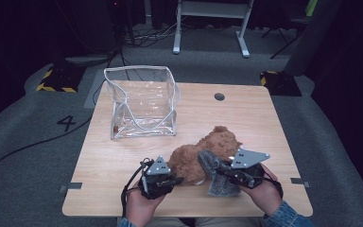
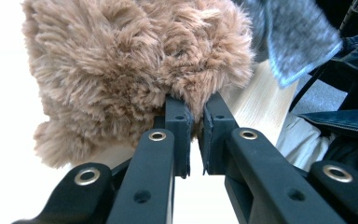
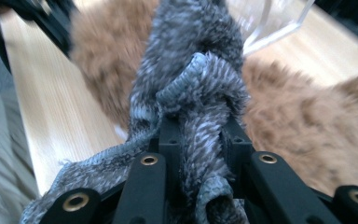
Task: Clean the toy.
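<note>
The left gripper [image 2: 195, 122] is clenched on a tuft of the brown plush teddy bear [image 2: 135, 70], which lies on the wooden table [image 1: 123, 156] straight ahead of its jaws. The right gripper [image 3: 199, 135] grasps a bunched grey fuzzy cloth [image 3: 191, 79]; the cloth hangs from its jaws, just beside the bear. A clear plastic bag [image 1: 142, 101] stands open beyond both grippers, apart from the bear.

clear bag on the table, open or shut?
Open: the clear bag stands upright, its white-trimmed top rim spread wide, with nothing visible inside.
</note>
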Motion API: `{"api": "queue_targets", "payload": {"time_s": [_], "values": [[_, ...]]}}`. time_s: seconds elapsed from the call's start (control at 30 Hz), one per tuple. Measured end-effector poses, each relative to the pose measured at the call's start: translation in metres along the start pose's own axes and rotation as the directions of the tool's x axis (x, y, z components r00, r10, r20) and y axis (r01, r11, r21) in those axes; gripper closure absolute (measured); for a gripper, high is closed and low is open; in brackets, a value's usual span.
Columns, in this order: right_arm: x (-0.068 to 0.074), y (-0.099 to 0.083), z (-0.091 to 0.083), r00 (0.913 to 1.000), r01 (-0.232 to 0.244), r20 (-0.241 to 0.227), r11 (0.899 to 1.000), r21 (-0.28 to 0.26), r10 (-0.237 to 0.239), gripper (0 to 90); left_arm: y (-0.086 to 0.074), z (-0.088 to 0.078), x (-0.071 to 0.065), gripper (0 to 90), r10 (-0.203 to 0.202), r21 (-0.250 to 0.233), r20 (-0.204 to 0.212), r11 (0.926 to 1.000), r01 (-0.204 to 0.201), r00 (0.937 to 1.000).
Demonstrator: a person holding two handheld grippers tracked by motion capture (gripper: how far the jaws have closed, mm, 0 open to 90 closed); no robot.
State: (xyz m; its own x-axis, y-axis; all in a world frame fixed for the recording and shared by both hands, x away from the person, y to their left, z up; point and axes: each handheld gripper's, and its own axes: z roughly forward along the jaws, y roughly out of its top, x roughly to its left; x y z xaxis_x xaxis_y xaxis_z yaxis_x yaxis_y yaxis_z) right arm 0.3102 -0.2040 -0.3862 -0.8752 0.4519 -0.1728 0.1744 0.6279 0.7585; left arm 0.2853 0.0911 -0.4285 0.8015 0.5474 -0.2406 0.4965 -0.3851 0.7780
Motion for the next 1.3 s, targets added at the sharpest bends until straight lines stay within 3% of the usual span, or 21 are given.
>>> {"api": "queue_targets", "payload": {"time_s": [0.07,0.13,0.2,0.27,0.37,0.47,0.6,0.67,0.73,0.83,0.9,0.97,1.03,1.13,1.2,1.3], "values": [[0.01,0.007,-0.012,0.9994,0.032,-0.011,0.997,-0.067,-0.033,75.9,0.002,0.0,-0.001,83.5,0.005,-0.005,0.005,1.0,-0.005,1.0],[0.024,0.015,-0.016,0.9976,0.052,-0.041,0.994,-0.099,-0.056,75.9,0.002,0.001,0.0,83.5,-0.005,-0.01,0.016,0.9999,0.005,0.9999],[0.043,0.024,-0.012,0.9896,0.1,-0.091,0.988,-0.118,-0.111,75.9,0.003,0.002,-0.001,83.5,-0.014,-0.018,0.021,0.9997,0.015,0.9997],[0.06,0.029,-0.002,0.979,0.136,-0.138,0.985,-0.105,-0.15,75.9,0.003,0.002,-0.002,83.5,-0.006,-0.016,0.015,0.9999,0.006,0.9999],[0.07,0.028,0.018,0.9762,0.167,-0.132,0.985,-0.054,-0.172,76.0,0.002,0.001,-0.002,83.5,0.0,-0.009,0.005,1.0,0.001,1.0],[0.058,0.021,0.025,0.9821,0.16,-0.097,0.987,-0.019,-0.161,76.1,0.0,-0.001,0.002,83.6,-0.009,-0.01,-0.008,0.9999,0.009,0.9999],[0.035,0.007,0.02,0.9914,0.127,-0.038,0.991,0.03,-0.126,76.3,0.0,-0.002,0.005,83.6,-0.015,-0.013,-0.009,0.9998,0.015,0.9998],[0.025,-0.003,0.02,0.9958,0.091,0.01,0.994,0.063,-0.091,76.3,0.0,-0.002,0.005,83.6,-0.02,-0.019,-0.009,0.9996,0.02,0.9998],[0.018,-0.011,0.02,0.997,0.069,0.029,0.993,0.096,-0.072,76.2,0.0,-0.002,0.005,83.6,-0.018,-0.019,-0.012,0.9997,0.017,0.9998],[0.013,-0.022,0.004,0.9993,0.032,0.017,0.997,0.072,-0.033,76.1,-0.001,-0.001,0.007,83.5,-0.018,-0.014,-0.018,0.9997,0.017,0.9997],[0.01,-0.026,-0.017,0.9998,-0.013,0.016,1.0,0.028,0.013,76.0,-0.003,-0.001,0.01,83.3,-0.024,-0.009,-0.035,0.9997,0.023,0.9991],[0.003,-0.03,-0.039,0.9981,-0.044,0.044,0.999,-0.002,0.044,76.0,-0.007,-0.001,0.014,83.1,-0.03,0.001,-0.057,0.9995,0.031,0.9979],[-0.01,-0.036,-0.06,0.9927,-0.071,0.097,0.997,-0.014,0.072,75.9,-0.011,-0.001,0.019,83.0,-0.043,0.006,-0.072,0.999,0.044,0.9964],[-0.035,-0.051,-0.079,0.9761,-0.137,0.168,0.99,-0.02,0.139,75.8,-0.015,-0.001,0.024,82.8,-0.048,0.023,-0.104,0.9984,0.051,0.9934],[-0.052,-0.063,-0.083,0.9597,-0.165,0.23,0.986,-0.005,0.161,75.7,-0.018,0.0,0.028,82.8,-0.053,0.032,-0.11,0.9979,0.057,0.9925],[-0.072,-0.08,-0.079,0.9378,-0.22,0.278,0.975,0.014,0.208,75.5,-0.02,-0.001,0.032,82.6,-0.058,0.035,-0.119,0.9974,0.063,0.9912]]}}
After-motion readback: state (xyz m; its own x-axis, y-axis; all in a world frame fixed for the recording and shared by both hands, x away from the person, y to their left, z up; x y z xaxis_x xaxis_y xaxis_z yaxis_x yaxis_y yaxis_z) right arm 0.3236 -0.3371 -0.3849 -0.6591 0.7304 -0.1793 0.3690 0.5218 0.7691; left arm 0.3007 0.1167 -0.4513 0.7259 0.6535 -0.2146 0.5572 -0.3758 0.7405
